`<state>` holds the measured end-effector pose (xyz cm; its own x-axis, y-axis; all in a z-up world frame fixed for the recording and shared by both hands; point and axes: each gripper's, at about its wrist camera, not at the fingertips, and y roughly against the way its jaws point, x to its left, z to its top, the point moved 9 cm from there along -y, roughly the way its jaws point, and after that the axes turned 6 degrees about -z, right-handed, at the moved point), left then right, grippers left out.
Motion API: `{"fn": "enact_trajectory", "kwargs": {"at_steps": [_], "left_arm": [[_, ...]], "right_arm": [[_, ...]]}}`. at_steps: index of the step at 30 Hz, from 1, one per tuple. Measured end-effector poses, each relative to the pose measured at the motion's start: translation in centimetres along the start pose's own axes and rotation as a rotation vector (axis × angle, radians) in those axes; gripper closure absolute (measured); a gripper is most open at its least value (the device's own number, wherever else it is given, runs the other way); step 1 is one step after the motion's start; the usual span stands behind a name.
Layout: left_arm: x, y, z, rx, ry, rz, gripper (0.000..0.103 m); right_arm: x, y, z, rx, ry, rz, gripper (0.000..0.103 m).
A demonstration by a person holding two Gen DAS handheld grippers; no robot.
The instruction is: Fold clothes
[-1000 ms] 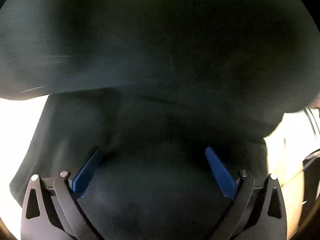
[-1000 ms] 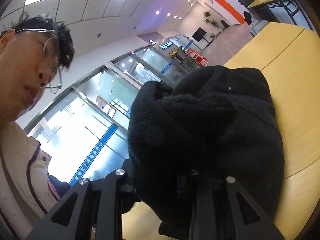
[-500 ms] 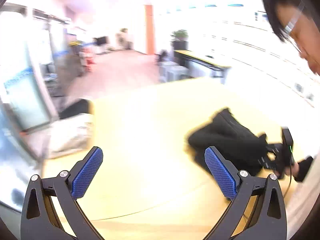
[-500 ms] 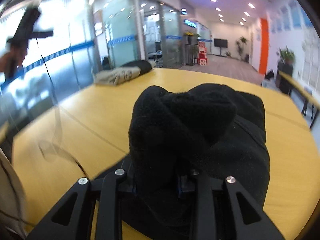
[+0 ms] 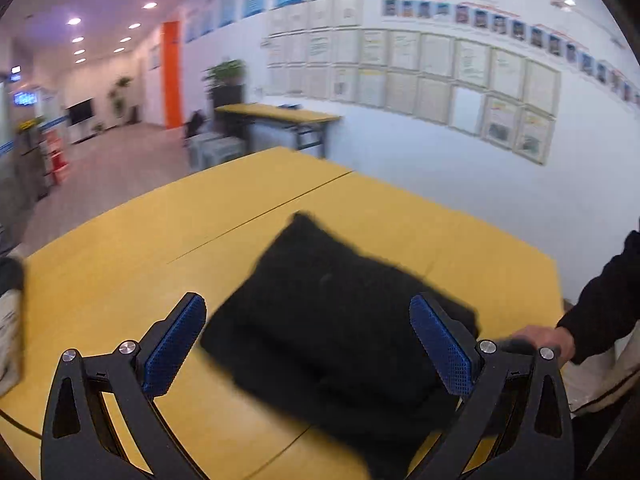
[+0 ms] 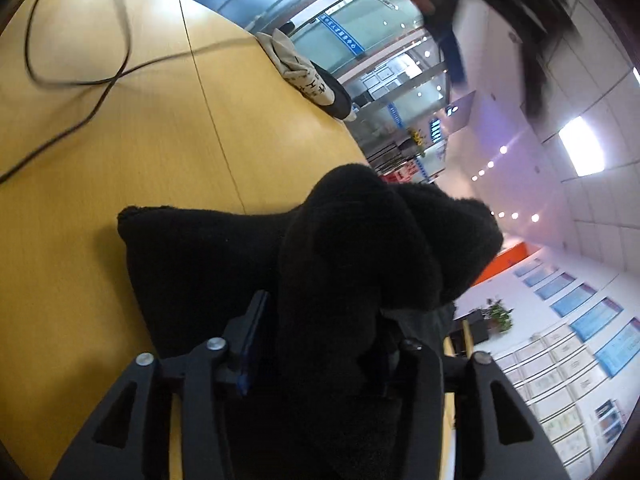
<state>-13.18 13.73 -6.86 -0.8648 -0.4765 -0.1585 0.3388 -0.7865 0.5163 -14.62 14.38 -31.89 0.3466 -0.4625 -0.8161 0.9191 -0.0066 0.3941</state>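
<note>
While the left hand-held gripper (image 5: 307,344) hovers wide open and empty, the folded black garment (image 5: 332,320) lies on the yellow worktop (image 5: 120,248) below; from the right wrist, the right hand-held gripper (image 6: 320,344) is opening, fleece bunched between its jaws

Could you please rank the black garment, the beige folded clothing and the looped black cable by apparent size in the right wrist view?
1. Black garment, largest, though nearest the camera.
2. Looped black cable, spanning a wide stretch of table.
3. Beige folded clothing, smallest, but farthest away.
</note>
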Motion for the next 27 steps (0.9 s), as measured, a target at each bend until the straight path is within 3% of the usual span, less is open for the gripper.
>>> {"fn": "enact_trajectory", "kwargs": {"at_steps": [2, 6, 8, 11, 13, 15, 21, 27], "left_arm": [[-2.8, 1.3, 3.0, -0.041, 0.03, -0.124, 0.0], [-5.1, -7.7, 3.9, 0.013, 0.074, -0.274, 0.0], [-8.0, -13.8, 2.1, 0.091, 0.0, -0.335, 0.0], [-12.5, -17.6, -2.8, 0.259, -0.188, -0.418, 0.0], [-13.3, -18.6, -7.6, 0.397, -0.26, -0.396, 0.0], [-13.0, -18.4, -11.2, 0.436, -0.301, -0.366, 0.001], [-13.3, -17.1, -14.4, 0.32, -0.44, -0.23, 0.001], [-13.8, -18.8, -14.5, 0.283, -0.398, -0.221, 0.0]], "right_arm": [[-0.7, 1.5, -0.3, -0.018, -0.1, 0.063, 0.048], [-4.9, 6.6, 0.1, -0.196, -0.402, 0.187, 0.027], [-5.9, 7.1, -0.5, -0.189, -0.453, 0.214, 0.027], [-7.9, 6.3, -3.4, -0.125, -0.546, 0.233, 0.027], [-9.0, 5.4, -5.8, -0.07, -0.59, 0.234, 0.027], [-9.8, 4.4, -8.1, -0.016, -0.628, 0.231, 0.027], [-8.9, 1.3, -12.5, 0.122, -0.643, 0.229, 0.027], [-6.3, -1.6, -14.9, 0.319, -0.676, 0.277, 0.029]]}}
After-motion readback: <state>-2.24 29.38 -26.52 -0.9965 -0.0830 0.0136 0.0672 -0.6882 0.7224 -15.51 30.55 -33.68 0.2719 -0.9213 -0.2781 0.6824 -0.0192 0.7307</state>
